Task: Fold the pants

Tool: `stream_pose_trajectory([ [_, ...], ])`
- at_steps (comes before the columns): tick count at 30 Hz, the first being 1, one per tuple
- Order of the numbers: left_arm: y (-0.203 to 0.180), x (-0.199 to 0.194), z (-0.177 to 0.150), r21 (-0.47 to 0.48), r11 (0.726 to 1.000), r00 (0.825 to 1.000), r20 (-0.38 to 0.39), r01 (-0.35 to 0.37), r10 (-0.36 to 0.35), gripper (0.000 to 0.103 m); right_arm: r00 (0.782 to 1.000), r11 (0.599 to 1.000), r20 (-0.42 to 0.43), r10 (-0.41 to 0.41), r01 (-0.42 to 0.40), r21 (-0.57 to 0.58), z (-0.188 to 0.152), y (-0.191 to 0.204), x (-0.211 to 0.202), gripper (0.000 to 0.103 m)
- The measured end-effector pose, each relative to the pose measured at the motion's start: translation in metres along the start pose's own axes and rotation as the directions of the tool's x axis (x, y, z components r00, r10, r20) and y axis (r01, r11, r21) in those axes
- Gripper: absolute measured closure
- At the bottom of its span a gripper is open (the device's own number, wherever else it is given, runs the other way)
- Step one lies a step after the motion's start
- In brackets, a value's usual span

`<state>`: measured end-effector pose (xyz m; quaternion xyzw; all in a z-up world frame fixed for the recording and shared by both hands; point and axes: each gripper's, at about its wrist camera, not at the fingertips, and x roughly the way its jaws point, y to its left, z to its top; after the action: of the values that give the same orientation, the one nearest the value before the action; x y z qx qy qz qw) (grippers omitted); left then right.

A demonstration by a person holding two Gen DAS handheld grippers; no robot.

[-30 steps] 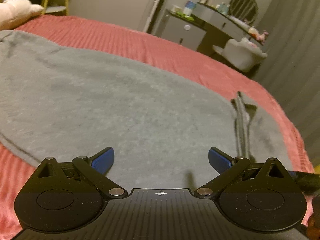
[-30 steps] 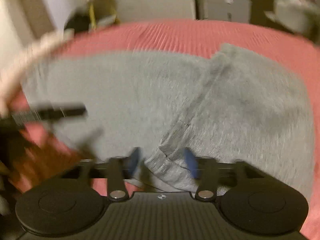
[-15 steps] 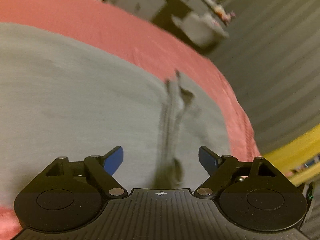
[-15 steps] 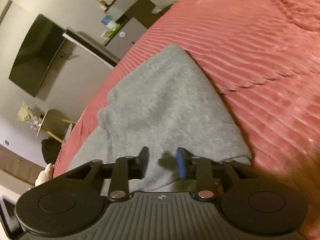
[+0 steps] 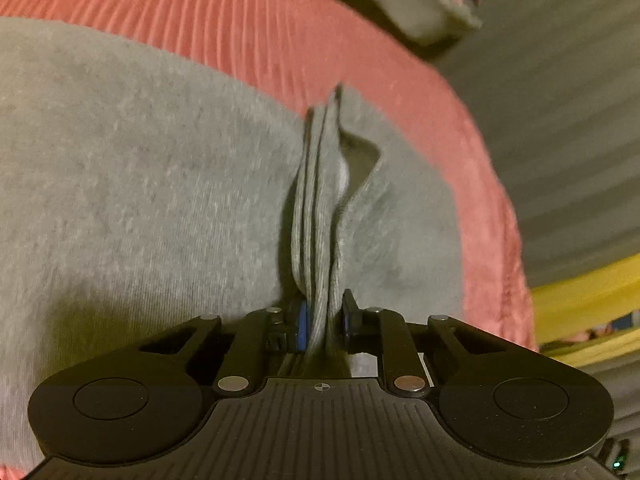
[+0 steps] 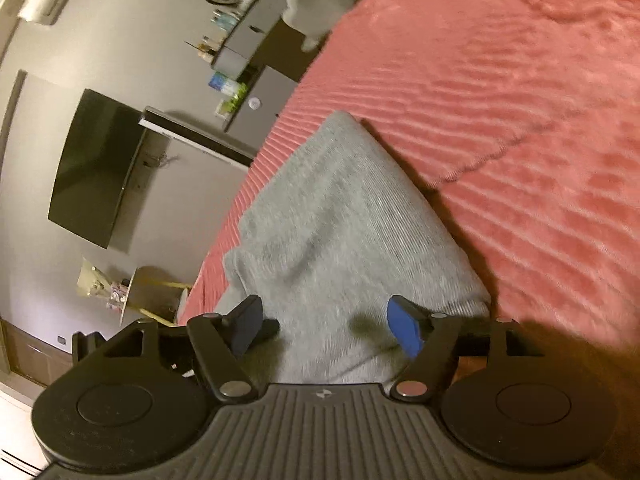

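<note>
Left wrist view: the left gripper point(image 5: 323, 320) has just closed and pinches the stacked edge of the grey pants point(image 5: 140, 180) lying on the red bed point(image 5: 260, 20). One layer may slip out.

Right wrist view: the right gripper point(image 6: 324, 328) has just been opening; its fingers point(image 6: 404, 330) stand apart over the pants, gripping nothing, so that side may sag when lifted.

A: Is there any writing, label, brand or number to read in either view?

B: No, none can be read. In the right wrist view, far ahead of the claw and to its left, small bottles and boxes point(image 6: 224, 84) stand on a grey dresser point(image 6: 256, 56), but their labels are too small and blurred to make out. The dark screen point(image 6: 96, 168) on the wall beside it shows nothing.

A: And on the claws themselves?

B: Each black body carries only a tiny round mark at its front middle edge, just behind the fingers, with no letters. The left wrist view is blurred and shows no lettering either.
</note>
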<state>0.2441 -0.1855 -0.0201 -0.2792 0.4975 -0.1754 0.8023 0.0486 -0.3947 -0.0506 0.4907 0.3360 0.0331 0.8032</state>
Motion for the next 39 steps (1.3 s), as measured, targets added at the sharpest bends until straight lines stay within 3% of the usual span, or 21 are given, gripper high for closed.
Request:
stream_pose_trajectory([
  [3, -0.006, -0.022, -0.005, 0.002, 0.999, 0.998, 0.055, 0.043, -0.043, 0.085, 0.999, 0.997, -0.038, 0.021, -0.018, 0.076, -0.004, -0.006, -0.001, 0.013],
  [9, -0.006, -0.060, -0.009, -0.011, 0.995, 0.987, 0.128, 0.098, -0.096, 0.085, 0.997, 0.994, -0.061, 0.053, -0.047, 0.098, -0.010, -0.008, 0.013, 0.013],
  [11, 0.001, -0.074, -0.005, -0.004, 0.997, 0.985, 0.155, 0.078, -0.077, 0.085, 0.995, 0.986, -0.071, 0.069, -0.057, 0.154, -0.008, -0.014, 0.018, 0.013],
  [15, 0.027, -0.095, -0.004, -0.097, 0.991, 0.977, 0.202, 0.094, -0.073, 0.085, 0.994, 0.984, -0.092, 0.066, -0.049, 0.173, -0.009, -0.016, 0.017, 0.011],
  [20, 0.045, -0.095, -0.012, -0.129, 0.990, 0.982, 0.187, 0.055, -0.030, 0.085, 0.988, 0.979, -0.099, 0.120, -0.101, 0.174, -0.014, -0.007, 0.031, 0.011],
  [23, 0.055, -0.102, -0.017, -0.144, 0.989, 0.982, 0.189, 0.043, -0.015, 0.085, 0.994, 0.983, -0.048, 0.098, -0.089, 0.161, -0.011, -0.002, 0.035, 0.021],
  [27, 0.064, -0.107, -0.020, -0.145, 0.989, 0.979, 0.203, 0.020, 0.010, 0.085, 0.996, 0.965, -0.011, 0.086, -0.081, 0.249, -0.010, -0.011, 0.047, 0.021],
  [29, 0.068, -0.111, -0.021, -0.128, 0.992, 0.976, 0.214, -0.006, 0.034, 0.085, 0.999, 0.965, 0.017, 0.041, -0.044, 0.258, -0.010, -0.012, 0.048, 0.041],
  [30, 0.069, -0.113, -0.022, -0.119, 0.993, 0.974, 0.221, -0.018, 0.044, 0.085, 0.999, 0.970, 0.044, 0.011, -0.021, 0.243, -0.011, -0.010, 0.044, 0.075],
  [31, 0.070, -0.116, -0.023, -0.109, 0.994, 0.974, 0.224, -0.019, 0.043, 0.085, 0.998, 0.976, 0.064, 0.008, -0.022, 0.218, -0.013, -0.008, 0.041, 0.083],
  [34, 0.079, -0.115, -0.030, -0.088, 0.996, 0.979, 0.201, -0.025, 0.042, 0.084, 0.997, 0.980, 0.057, -0.054, 0.042, 0.192, -0.014, -0.004, 0.040, 0.084],
  [36, 0.082, -0.107, -0.035, -0.071, 0.993, 0.981, 0.164, -0.095, 0.106, 0.081, 0.992, 0.970, 0.002, -0.127, 0.124, 0.212, -0.015, -0.010, 0.050, 0.084],
  [38, 0.086, -0.097, -0.035, -0.045, 0.981, 0.971, 0.139, -0.188, 0.192, 0.077, 0.992, 0.958, -0.031, -0.119, 0.123, 0.258, -0.010, -0.018, 0.057, 0.084],
  [39, 0.090, -0.097, -0.036, -0.038, 0.980, 0.970, 0.146, -0.193, 0.197, 0.071, 0.993, 0.959, -0.034, -0.116, 0.121, 0.256, -0.008, -0.019, 0.058, 0.084],
])
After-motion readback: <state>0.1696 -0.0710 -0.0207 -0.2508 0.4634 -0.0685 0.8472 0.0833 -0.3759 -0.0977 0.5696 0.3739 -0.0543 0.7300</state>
